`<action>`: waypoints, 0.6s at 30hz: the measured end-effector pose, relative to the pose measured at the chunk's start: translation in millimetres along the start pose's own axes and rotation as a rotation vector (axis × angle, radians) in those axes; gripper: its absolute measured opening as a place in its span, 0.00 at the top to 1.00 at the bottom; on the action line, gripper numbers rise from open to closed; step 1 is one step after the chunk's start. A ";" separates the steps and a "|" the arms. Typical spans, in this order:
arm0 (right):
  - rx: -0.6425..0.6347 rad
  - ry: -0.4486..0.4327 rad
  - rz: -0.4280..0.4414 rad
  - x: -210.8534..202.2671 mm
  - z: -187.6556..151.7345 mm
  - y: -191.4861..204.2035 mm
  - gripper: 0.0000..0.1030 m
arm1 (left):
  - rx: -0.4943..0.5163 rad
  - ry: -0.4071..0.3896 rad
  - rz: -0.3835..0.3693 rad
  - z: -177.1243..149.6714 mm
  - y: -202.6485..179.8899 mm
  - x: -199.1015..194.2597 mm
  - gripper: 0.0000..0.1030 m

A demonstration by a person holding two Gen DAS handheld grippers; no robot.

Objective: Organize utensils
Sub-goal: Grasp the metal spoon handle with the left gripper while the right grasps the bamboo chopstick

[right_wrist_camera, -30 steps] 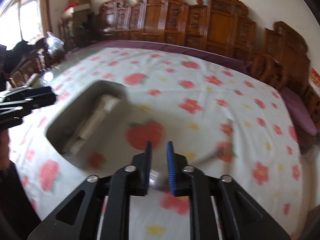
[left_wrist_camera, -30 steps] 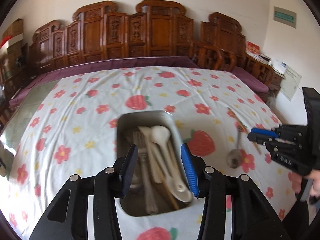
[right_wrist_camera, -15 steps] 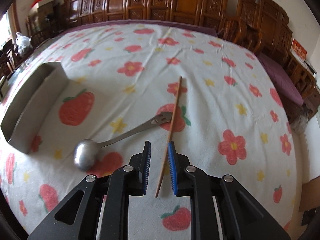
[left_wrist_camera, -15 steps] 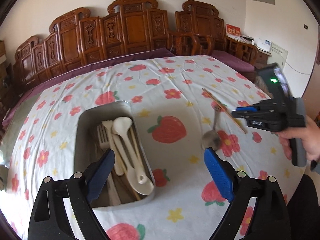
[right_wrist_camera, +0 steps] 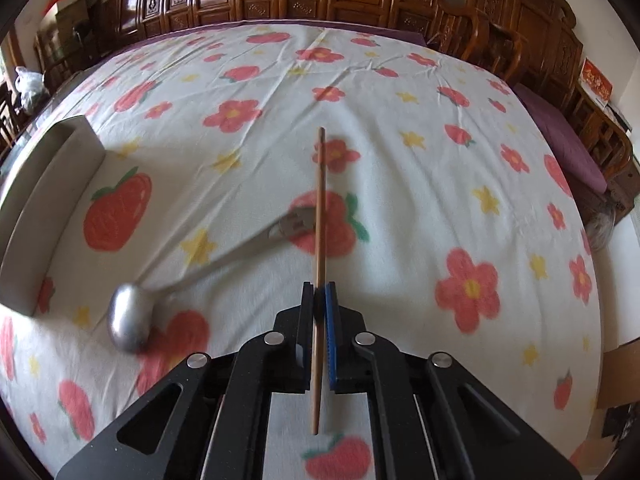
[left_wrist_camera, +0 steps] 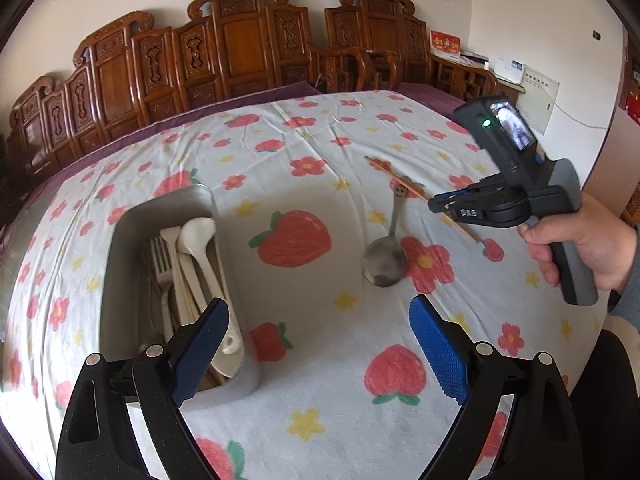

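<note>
At the left, a steel tray [left_wrist_camera: 120, 240] holds white spoons [left_wrist_camera: 200, 248] and a fork [left_wrist_camera: 160, 256]. The left gripper [left_wrist_camera: 320, 344] stands wide, nothing between its jaws. Right of the tray a metal spoon [left_wrist_camera: 384, 264] lies on the flowered cloth [left_wrist_camera: 320, 140], its handle end touching the chopstick [right_wrist_camera: 320, 216]. The right gripper [right_wrist_camera: 320, 312], marked "DAS", has just closed on that chopstick. Carved chairs [left_wrist_camera: 248, 40] line the wall.

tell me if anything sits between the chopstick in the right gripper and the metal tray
Only the metal spoon lies on the cloth between the chopstick, pinched in the right gripper, and the metal tray. Lifted over it, the way looks clear.
</note>
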State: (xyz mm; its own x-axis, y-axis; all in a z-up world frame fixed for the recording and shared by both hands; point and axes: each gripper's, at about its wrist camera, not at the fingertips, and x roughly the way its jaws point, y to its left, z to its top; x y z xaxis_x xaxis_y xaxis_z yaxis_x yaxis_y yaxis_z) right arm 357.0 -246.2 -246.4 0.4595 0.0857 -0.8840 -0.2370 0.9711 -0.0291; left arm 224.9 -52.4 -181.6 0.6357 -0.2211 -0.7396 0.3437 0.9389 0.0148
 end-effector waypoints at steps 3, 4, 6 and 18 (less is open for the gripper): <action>0.004 -0.019 0.012 -17.7 -15.4 -4.3 0.94 | 0.015 0.006 -0.009 -0.9 -7.8 2.1 0.14; 0.011 -0.022 0.018 -23.3 -21.7 -6.2 0.94 | 0.022 0.006 -0.013 -0.6 -10.8 2.8 0.14; 0.026 -0.028 0.029 -34.4 -34.0 -9.4 0.94 | 0.031 0.013 -0.017 -0.1 -14.7 4.2 0.14; 0.046 -0.127 0.071 -109.6 -72.7 -19.4 0.94 | 0.081 0.043 -0.046 25.4 -43.4 20.5 0.14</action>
State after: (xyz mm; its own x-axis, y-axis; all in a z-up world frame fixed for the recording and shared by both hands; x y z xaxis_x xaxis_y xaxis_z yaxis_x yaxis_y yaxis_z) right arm 249.1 -290.6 -182.9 0.5484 0.1793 -0.8168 -0.2351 0.9704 0.0552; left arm 240.6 -104.4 -180.3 0.5884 -0.2505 -0.7688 0.4275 0.9034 0.0329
